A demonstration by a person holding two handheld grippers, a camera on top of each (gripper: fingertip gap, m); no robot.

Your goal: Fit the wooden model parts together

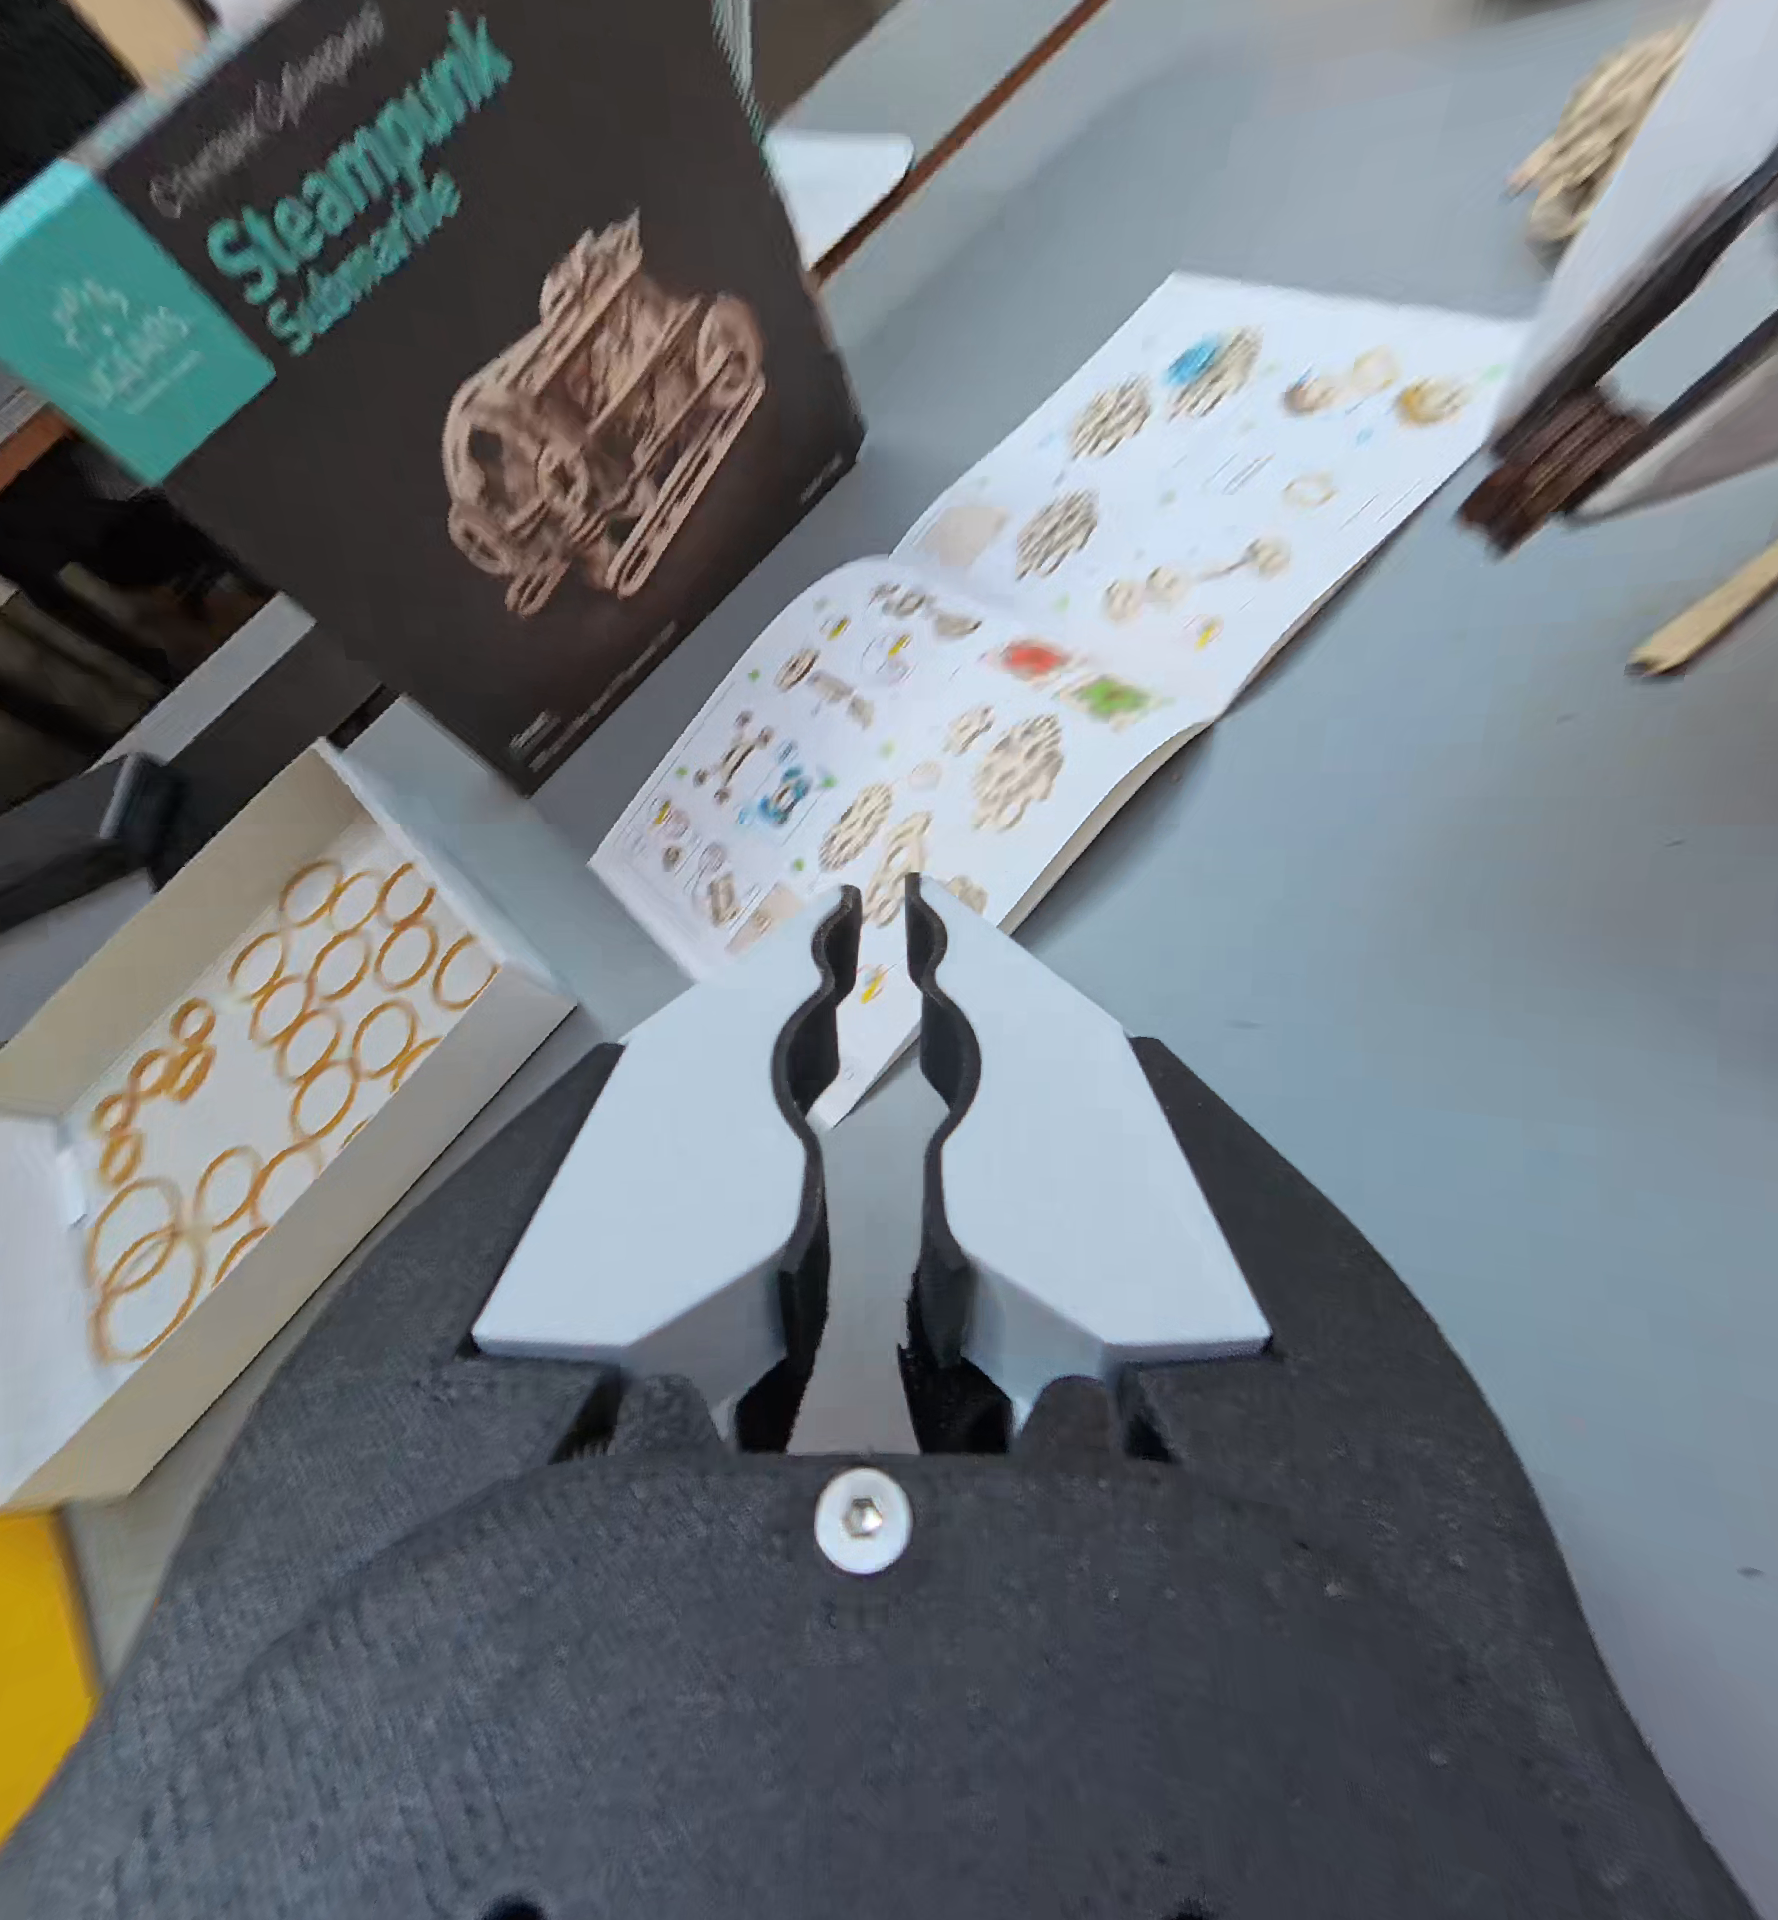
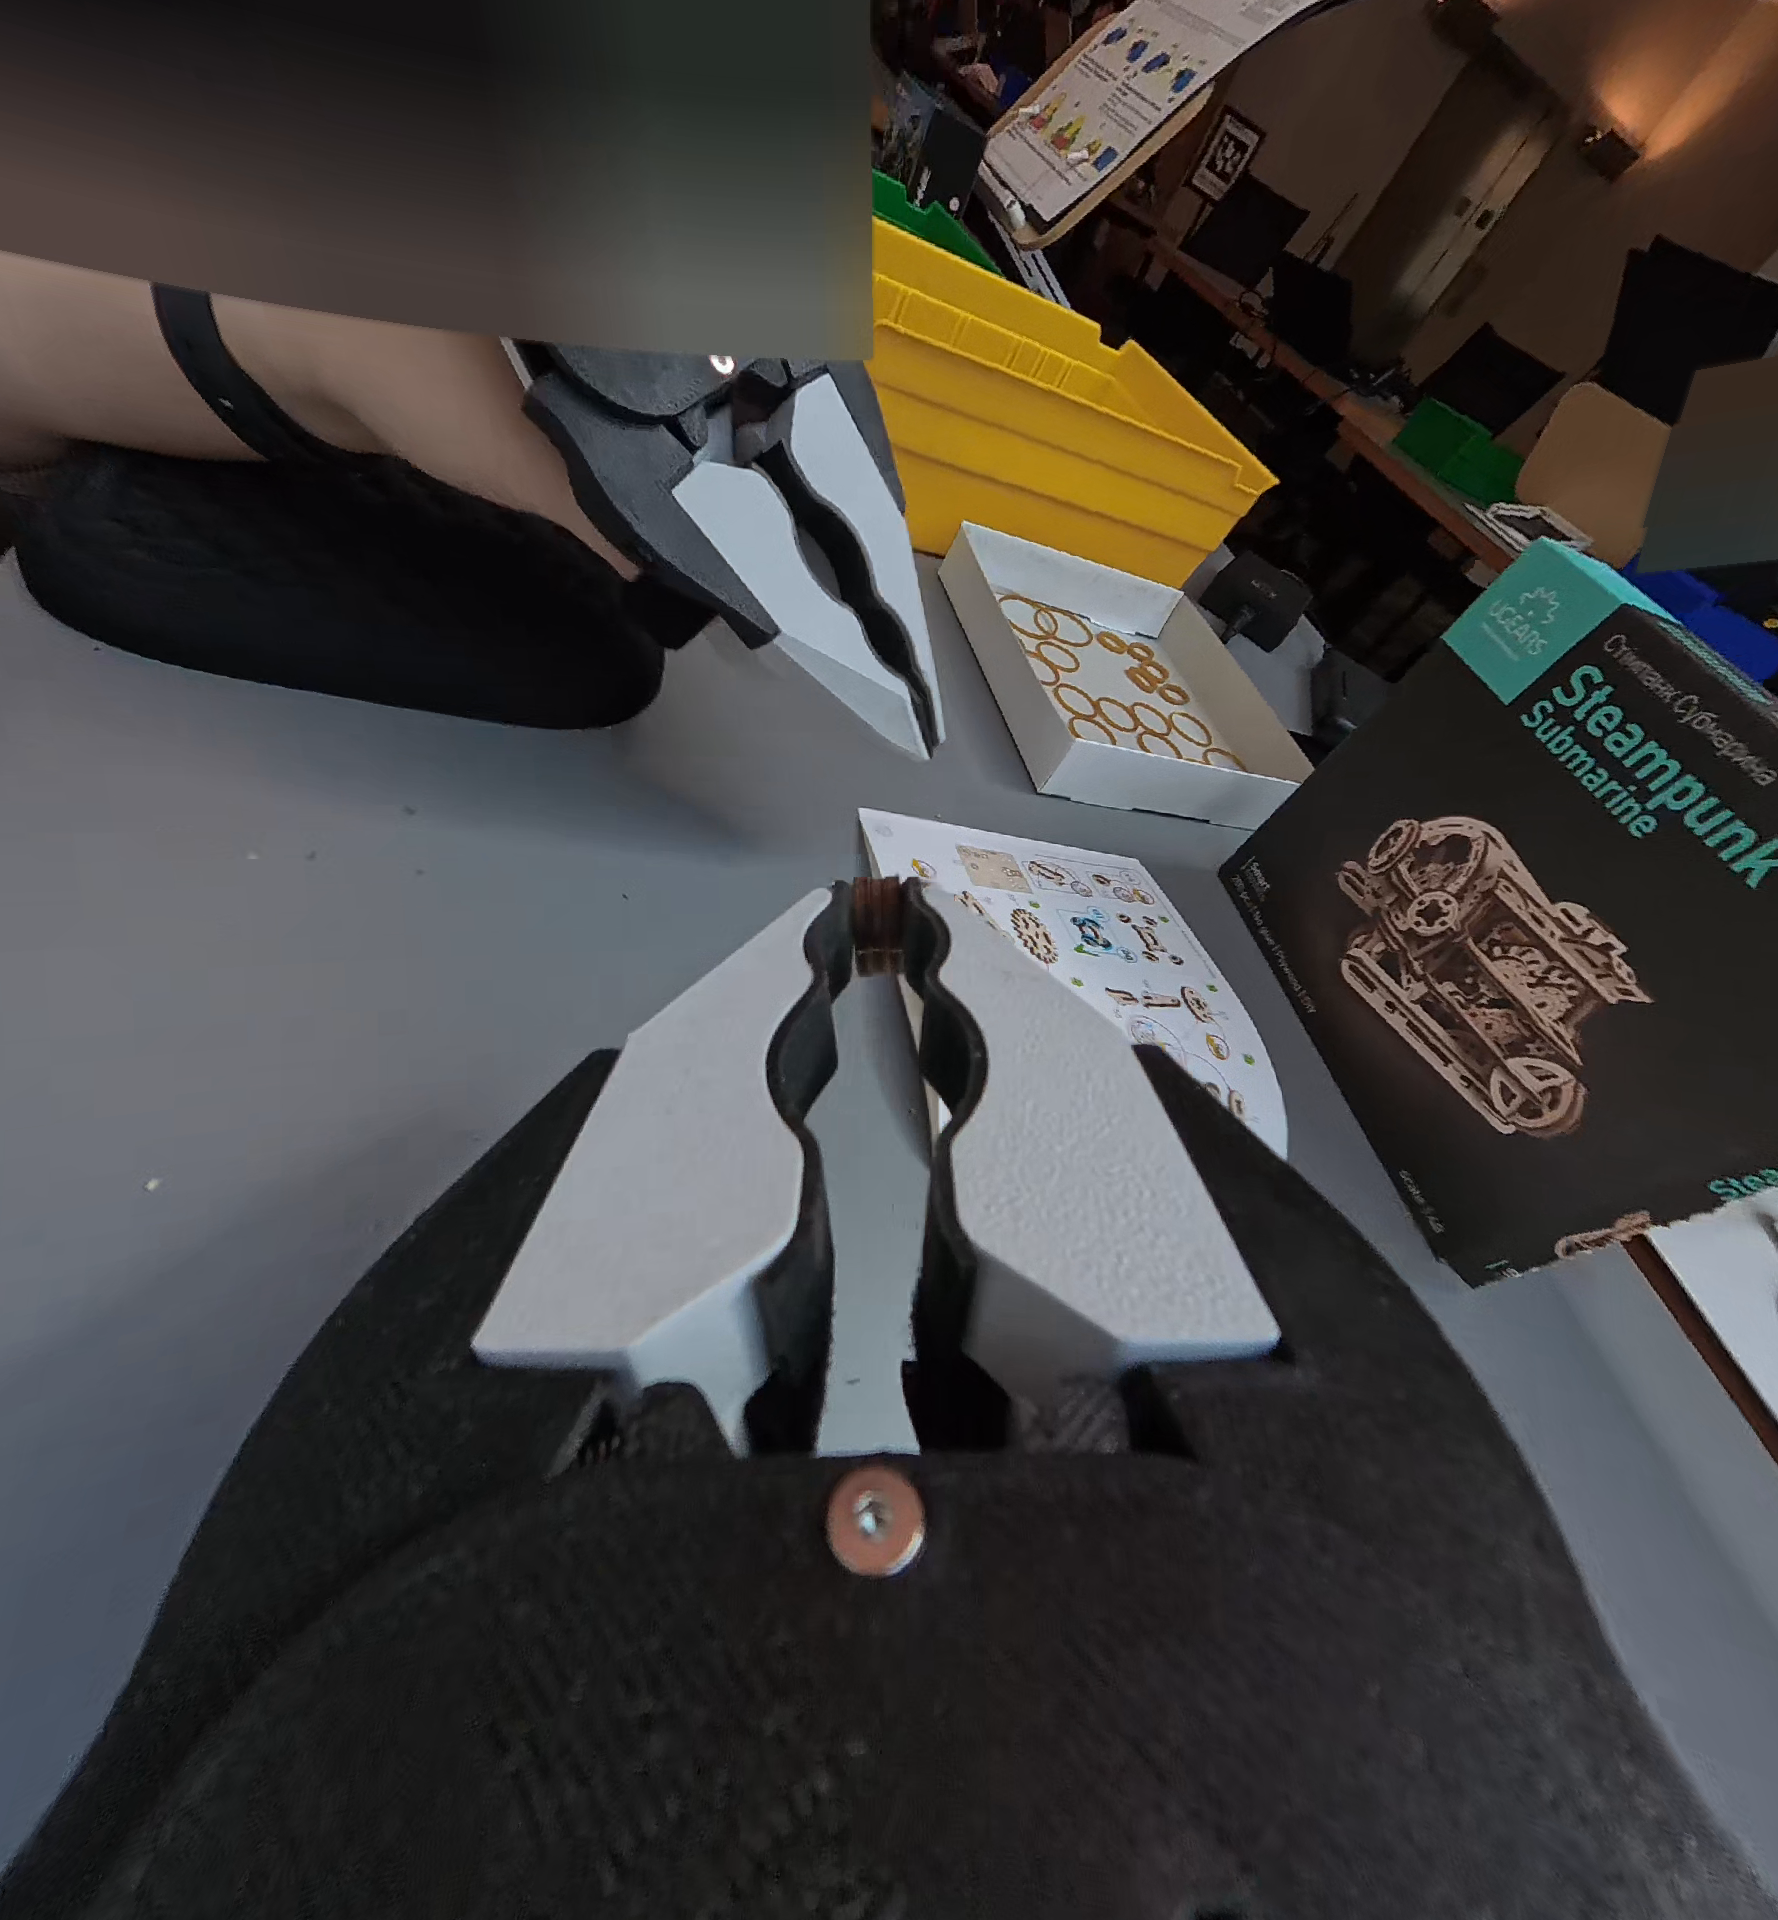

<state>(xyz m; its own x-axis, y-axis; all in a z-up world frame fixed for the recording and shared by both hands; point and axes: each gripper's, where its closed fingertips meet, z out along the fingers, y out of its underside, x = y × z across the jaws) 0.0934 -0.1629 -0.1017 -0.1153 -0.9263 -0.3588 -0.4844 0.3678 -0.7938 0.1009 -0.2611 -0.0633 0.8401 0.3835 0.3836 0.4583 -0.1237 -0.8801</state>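
— Grey table (image 2: 241, 1039) first: why's the booklet (image 2: 1093, 935) lying open beside the box (image 2: 1539, 935)?

— Probably for reference. Left gripper (image 1: 882, 904) hangs nearly closed, empty; right gripper (image 2: 880, 914) clamps the small wooden disc stack (image 2: 877, 925), raised for joining.

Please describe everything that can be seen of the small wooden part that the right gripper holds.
The wooden part is a small, dark brown stack of thin round layers, like laser-cut plywood discs pressed together, with darker edges. It sits clamped between the black pads at the very tip of the right gripper, its layers running parallel to the pads. It is held above the grey table, touching nothing else. In the left wrist view it appears blurred, beyond the open instruction booklet.
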